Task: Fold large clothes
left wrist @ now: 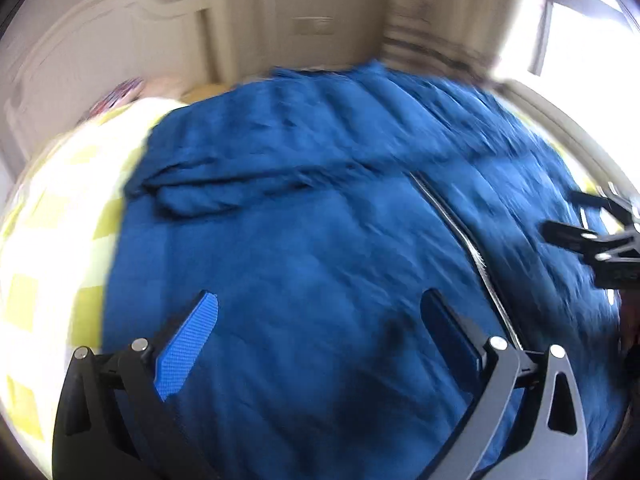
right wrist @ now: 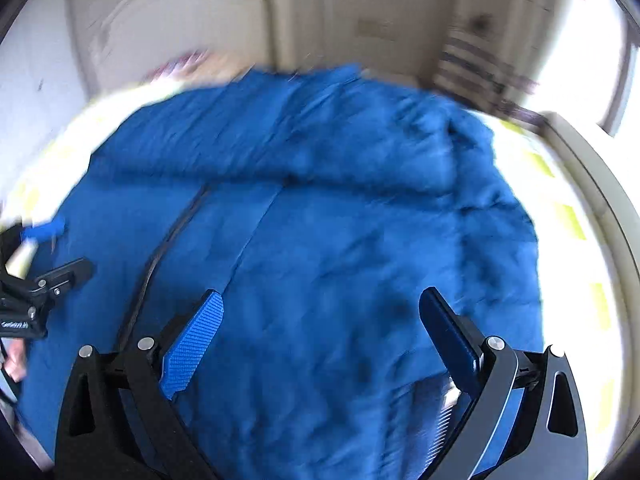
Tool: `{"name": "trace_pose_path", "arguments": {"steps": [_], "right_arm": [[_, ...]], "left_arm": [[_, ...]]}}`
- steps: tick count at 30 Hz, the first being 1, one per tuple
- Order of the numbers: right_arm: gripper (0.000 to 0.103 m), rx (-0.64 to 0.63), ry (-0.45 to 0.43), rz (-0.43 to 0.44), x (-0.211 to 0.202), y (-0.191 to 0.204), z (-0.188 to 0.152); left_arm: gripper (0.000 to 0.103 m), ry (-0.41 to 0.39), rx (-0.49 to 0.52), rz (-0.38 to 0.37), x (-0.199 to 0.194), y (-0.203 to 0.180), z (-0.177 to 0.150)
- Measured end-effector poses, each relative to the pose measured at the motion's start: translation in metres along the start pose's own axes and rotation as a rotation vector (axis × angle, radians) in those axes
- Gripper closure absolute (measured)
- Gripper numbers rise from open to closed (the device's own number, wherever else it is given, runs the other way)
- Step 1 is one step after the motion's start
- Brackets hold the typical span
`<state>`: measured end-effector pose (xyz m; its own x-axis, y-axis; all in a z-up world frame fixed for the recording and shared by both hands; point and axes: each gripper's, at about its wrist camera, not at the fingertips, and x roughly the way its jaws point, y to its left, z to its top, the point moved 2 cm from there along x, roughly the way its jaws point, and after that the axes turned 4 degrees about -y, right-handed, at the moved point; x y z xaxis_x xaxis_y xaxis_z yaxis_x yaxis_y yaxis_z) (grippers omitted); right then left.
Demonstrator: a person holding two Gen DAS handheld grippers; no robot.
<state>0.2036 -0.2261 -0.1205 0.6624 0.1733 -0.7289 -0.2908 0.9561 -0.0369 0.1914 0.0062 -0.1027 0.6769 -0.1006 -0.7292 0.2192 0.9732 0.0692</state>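
A large blue zip-up garment (left wrist: 320, 216) lies spread over a bed, its zipper (left wrist: 464, 236) running diagonally down the middle. One sleeve (left wrist: 224, 184) is folded across its upper left part. My left gripper (left wrist: 320, 300) hovers open above the garment's lower left half, nothing between its fingers. In the right wrist view the same garment (right wrist: 340, 220) fills the frame, with the zipper (right wrist: 160, 252) to the left. My right gripper (right wrist: 320, 300) is open over the garment's right half and holds nothing. Both views are motion-blurred. Each gripper shows at the other view's edge.
The bed has a yellow and white checked sheet (left wrist: 52, 240) showing at the left and the sheet (right wrist: 576, 240) again at the right. A cream headboard (left wrist: 100, 40) and wall stand behind. A bright window (left wrist: 580, 32) is at the far right.
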Motion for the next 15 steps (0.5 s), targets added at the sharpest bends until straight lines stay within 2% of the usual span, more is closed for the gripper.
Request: {"name": "trace_pose_path", "arguments": {"steps": [1, 2, 6, 9, 12, 15], "right_arm": [[0.007, -0.035, 0.015, -0.032, 0.006, 0.008, -0.006], [0.006, -0.035, 0.008, -0.041, 0.004, 0.009, -0.005], [0.005, -0.013, 0.021, -0.033, 0.001, 0.006, -0.004], [0.005, -0.014, 0.02, -0.056, -0.009, 0.005, -0.007], [0.005, -0.013, -0.02, -0.022, -0.032, 0.002, -0.012], [0.005, -0.064, -0.025, 0.026, -0.045, 0.006, -0.033]], "left_arm": [[0.002, 0.017, 0.062, 0.035, 0.007, -0.014, -0.007], [0.002, 0.01, 0.079, 0.058, 0.009, -0.017, -0.01], [0.002, 0.043, -0.016, -0.032, 0.011, -0.001, -0.01], [0.002, 0.04, -0.011, 0.001, 0.002, 0.0, -0.012], [0.002, 0.006, -0.008, -0.034, -0.026, -0.003, -0.029], [0.002, 0.013, 0.06, -0.013, -0.032, -0.005, -0.05]]}}
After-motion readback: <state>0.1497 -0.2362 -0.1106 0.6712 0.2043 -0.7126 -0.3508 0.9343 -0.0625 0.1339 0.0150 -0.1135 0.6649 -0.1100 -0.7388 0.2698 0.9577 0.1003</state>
